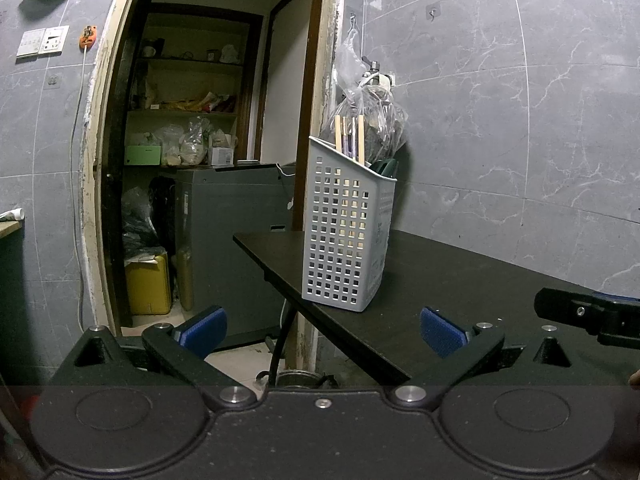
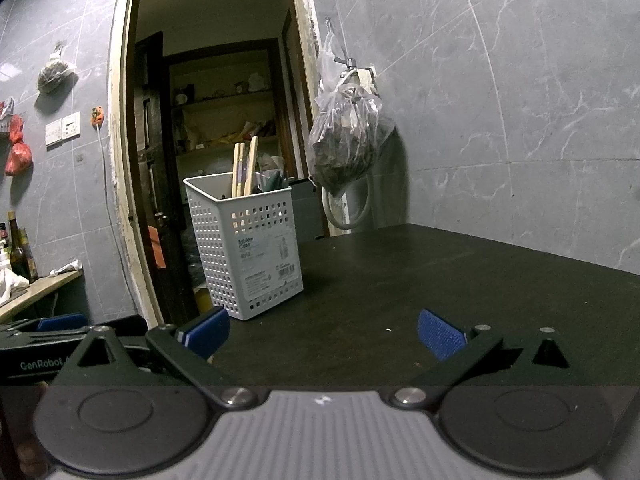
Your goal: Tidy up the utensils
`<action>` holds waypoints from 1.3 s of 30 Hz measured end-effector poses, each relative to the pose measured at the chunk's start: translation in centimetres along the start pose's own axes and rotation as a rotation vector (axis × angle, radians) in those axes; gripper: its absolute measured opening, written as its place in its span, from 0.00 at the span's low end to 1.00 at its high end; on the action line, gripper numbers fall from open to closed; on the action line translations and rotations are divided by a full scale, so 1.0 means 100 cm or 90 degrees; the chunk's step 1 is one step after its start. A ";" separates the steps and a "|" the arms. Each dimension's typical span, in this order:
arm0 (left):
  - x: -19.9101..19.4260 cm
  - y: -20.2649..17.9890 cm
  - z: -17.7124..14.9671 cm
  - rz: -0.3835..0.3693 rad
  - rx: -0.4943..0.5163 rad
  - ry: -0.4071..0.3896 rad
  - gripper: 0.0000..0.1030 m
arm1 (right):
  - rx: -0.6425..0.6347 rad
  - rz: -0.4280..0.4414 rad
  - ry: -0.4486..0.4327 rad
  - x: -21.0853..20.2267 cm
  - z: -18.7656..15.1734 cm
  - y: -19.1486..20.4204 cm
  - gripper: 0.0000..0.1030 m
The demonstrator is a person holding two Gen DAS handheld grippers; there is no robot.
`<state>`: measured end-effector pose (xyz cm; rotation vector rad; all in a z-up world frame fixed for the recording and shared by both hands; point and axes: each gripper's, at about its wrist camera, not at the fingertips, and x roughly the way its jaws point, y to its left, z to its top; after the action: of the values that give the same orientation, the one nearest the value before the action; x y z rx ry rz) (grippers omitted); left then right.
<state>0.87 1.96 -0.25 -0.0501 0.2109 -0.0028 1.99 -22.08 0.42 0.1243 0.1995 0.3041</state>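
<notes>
Utensils (image 1: 349,136) already stand in the white perforated caddy (image 1: 344,236): you can see pale chopstick ends and something dark green poking above its rim at the centre of both frames. No loose utensil shows on the dark table (image 2: 440,280), so the sorting looks finished or close to it, though anything outside these views stays unknown.

Your left tool (image 1: 322,330) sits at the lower centre of its frame with its blue pads (image 1: 440,336) spread wide, holding nothing and touching nothing. Your right tool (image 2: 322,332) is the same: jaws wide apart, empty, low over the table. The caddy stands beyond both, near the table's left edge, in front of the doorway (image 2: 216,120). A plastic bag (image 2: 348,140) hangs on the tiled wall to the caddy's right.
</notes>
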 end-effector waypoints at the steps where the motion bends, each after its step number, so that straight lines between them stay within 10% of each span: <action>1: 0.000 0.000 0.000 0.000 0.000 0.000 0.99 | 0.000 0.000 0.000 0.000 0.001 0.000 1.00; 39: 0.007 0.001 -0.001 -0.012 -0.004 0.038 0.99 | 0.003 0.009 0.010 -0.001 -0.003 0.001 1.00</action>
<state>1.54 2.05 -0.52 -0.0588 0.2708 -0.0218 1.79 -21.98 0.17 0.1280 0.2157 0.3187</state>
